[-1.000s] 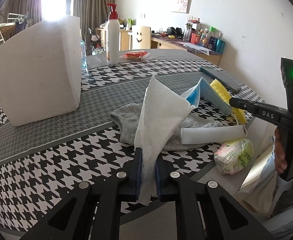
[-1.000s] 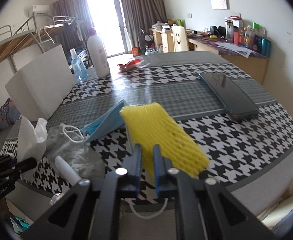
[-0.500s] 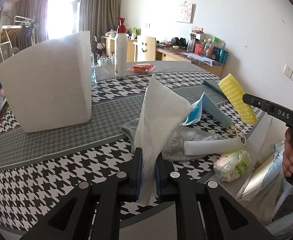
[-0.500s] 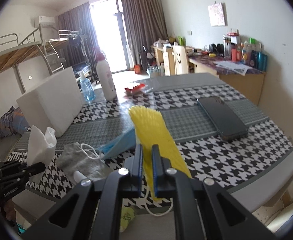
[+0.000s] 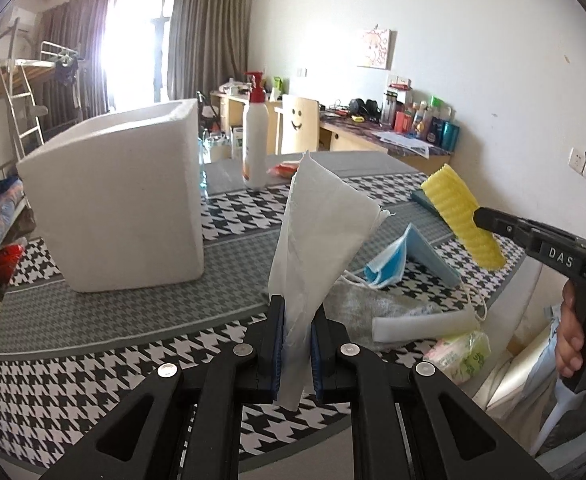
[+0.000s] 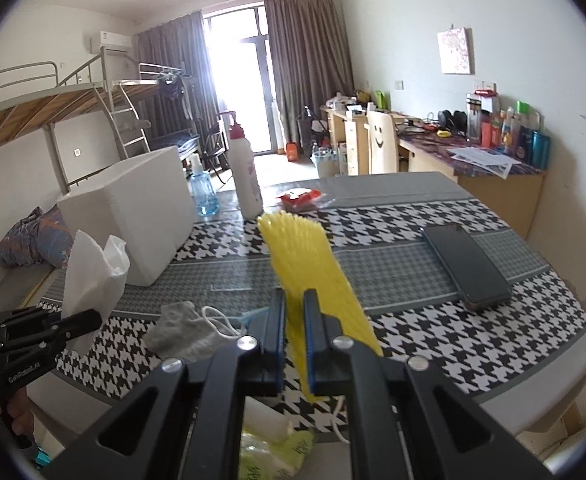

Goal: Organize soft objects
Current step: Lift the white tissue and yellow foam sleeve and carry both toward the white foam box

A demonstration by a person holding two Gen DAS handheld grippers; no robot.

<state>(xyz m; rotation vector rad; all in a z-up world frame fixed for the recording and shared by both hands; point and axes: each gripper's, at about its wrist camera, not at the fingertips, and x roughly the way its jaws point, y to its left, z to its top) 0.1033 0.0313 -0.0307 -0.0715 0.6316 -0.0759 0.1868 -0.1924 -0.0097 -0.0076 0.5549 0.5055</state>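
Clamped tight, the left gripper (image 5: 297, 344) pinches a white tissue (image 5: 317, 232) between its blue pads, the sheet standing upright above the table's near edge. Likewise closed, the right gripper (image 6: 293, 344) squeezes a yellow foam net sleeve (image 6: 309, 264), which juts up and forward, lifted off the table; seen from the left wrist, that gripper's black arm carries the raised letters "DAS", while in the right wrist view the left gripper's body bears small white lettering too blurred to read surely.

Nearest on the houndstooth tablecloth (image 5: 73, 364) lie a green-and-pink tissue pack (image 5: 459, 354), its print unreadable, and a white foam roll (image 5: 421, 326) just behind it. A grey sock (image 5: 369, 306) sits under the roll, with a blue face mask (image 5: 389, 264) beside it, ear loops trailing. Further back to the left stands a white foam box (image 5: 121, 208). A dark phone (image 6: 467, 266) lies flat at the right side. Beyond them a white pump bottle (image 5: 255, 140) with a red top stands upright, its label illegible, near a red packet (image 6: 301, 198). Farthest off, a chair back (image 6: 381, 142) shows a drawn smiley face.
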